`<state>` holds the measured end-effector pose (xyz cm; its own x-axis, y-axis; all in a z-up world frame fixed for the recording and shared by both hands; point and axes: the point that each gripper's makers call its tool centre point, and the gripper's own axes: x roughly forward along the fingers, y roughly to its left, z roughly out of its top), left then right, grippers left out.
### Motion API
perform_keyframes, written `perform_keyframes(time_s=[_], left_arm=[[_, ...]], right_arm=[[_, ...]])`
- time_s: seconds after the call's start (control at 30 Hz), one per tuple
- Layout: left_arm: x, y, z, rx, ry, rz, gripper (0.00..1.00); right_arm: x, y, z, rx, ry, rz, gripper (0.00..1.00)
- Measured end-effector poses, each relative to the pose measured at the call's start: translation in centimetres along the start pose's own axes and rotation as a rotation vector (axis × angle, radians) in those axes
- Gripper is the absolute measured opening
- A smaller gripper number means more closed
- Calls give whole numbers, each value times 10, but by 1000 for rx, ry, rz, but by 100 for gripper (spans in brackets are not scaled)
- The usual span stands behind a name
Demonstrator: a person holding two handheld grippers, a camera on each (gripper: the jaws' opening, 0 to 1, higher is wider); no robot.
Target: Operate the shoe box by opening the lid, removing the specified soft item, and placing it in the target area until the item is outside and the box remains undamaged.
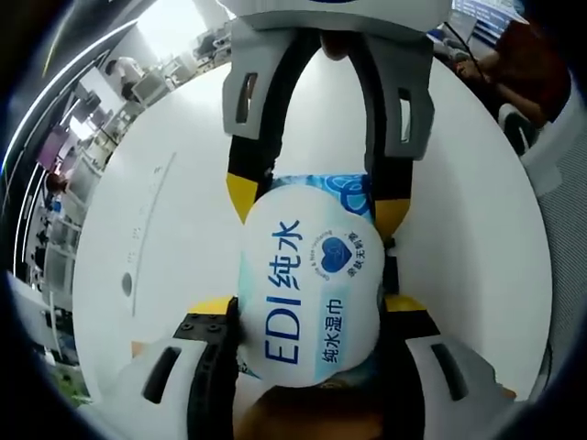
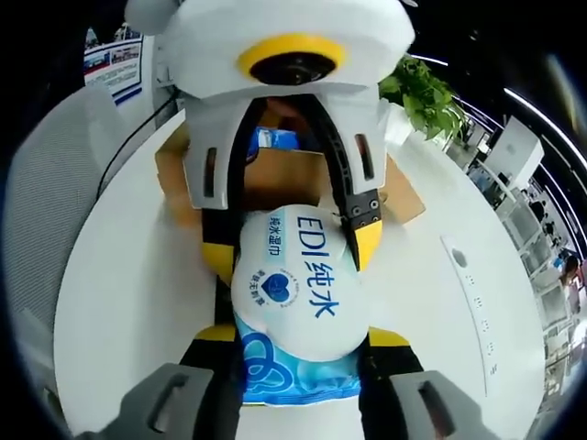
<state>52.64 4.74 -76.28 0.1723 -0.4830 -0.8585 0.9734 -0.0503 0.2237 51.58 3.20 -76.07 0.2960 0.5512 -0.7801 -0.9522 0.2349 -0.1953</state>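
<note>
White round table [image 1: 477, 238], brown cardboard shoe box [image 2: 275, 183] open near its far edge behind the left gripper [image 2: 284, 243], wet-wipes pack [image 1: 307, 284] held above the table between both grippers, left gripper and right gripper [image 1: 316, 206] each pinching opposite ends

Wide white round table [image 1: 156, 211] spreads under everything, and there's a flush panel of sockets and a small round cap set into its top [image 2: 472, 298]. Off past the table's edge in the left gripper view, rows of office desks [image 1: 64, 174] run back into the room, with bright light [image 1: 174, 23] washing in overhead. A white mesh-backed chair [image 1: 541, 147] stands at the table's far side there. Over in the right gripper view, a leafy green plant [image 2: 426, 96] sits beyond the table, a poster board [image 2: 115, 64] stands on the other side, and more desks [image 2: 537, 197] trail off.
</note>
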Motion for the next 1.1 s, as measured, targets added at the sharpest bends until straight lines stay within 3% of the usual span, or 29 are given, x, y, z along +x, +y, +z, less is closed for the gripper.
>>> perform_keyframes(time_s=[0.8,1.1], left_arm=[[-7,-4,4,-3,-22,-14,68],[-23,0,10,-67,-62,-11,71]], right_arm=[[-9,1,5,42,5,-25,55],[-19,-2,11,53,-6,-36,55]])
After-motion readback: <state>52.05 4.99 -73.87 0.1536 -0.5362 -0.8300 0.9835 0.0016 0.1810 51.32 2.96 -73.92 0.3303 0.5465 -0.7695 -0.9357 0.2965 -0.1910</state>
